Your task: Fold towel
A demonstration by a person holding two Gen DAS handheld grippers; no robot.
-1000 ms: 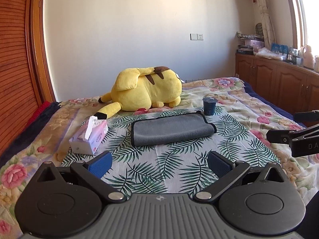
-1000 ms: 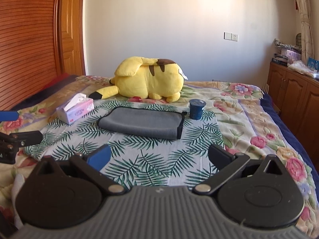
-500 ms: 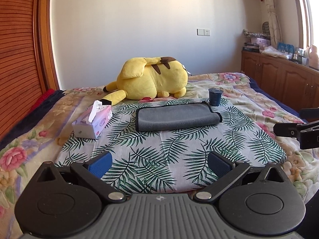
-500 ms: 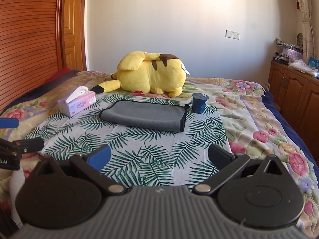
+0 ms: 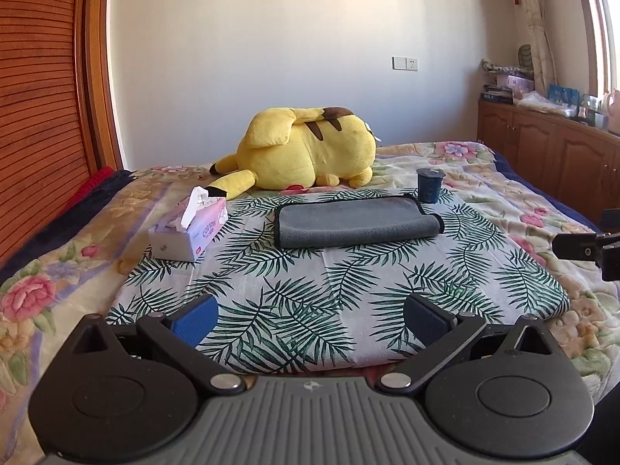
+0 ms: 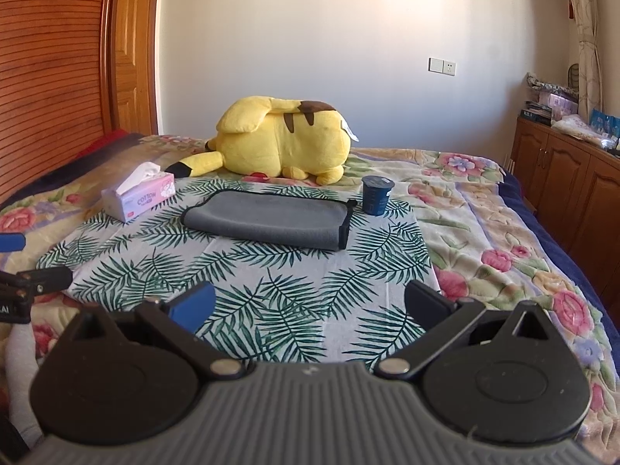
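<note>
Grey towel (image 5: 354, 223) lies flat on the palm-leaf cloth (image 5: 310, 302) spread over the bed (image 6: 503, 240), toward the far side of the cloth. It already looks doubled over: rounded fold along the near edge, black-bound hems stacked at the right end.

Neighbours: blue cup (image 5: 429, 185) just beside its far right corner, tissue box (image 5: 190, 230) off to the left, yellow plush (image 5: 306, 147) behind it. None touching the towel as far as I can tell; the cup is close.

Left tongs (image 5: 310, 316) and right tongs (image 6: 310, 306) both spread wide, nothing held, both hovering near the near edge of the cloth, well short of the towel.

Handling, my read:
- Thick microfibre, soft, light, zero stiffness. It will droop from any pinch point.
- Not slippery, not fragile. Pile may cling to the cloth under it and drag it along.
- Soft mattress below, so pressing down to pinch gives little reaction.

Grip suggestion: one set of tongs per corner at the right end, pinching through both bound layers, then carry over to the left end. Mind the cup on the lift.
</note>
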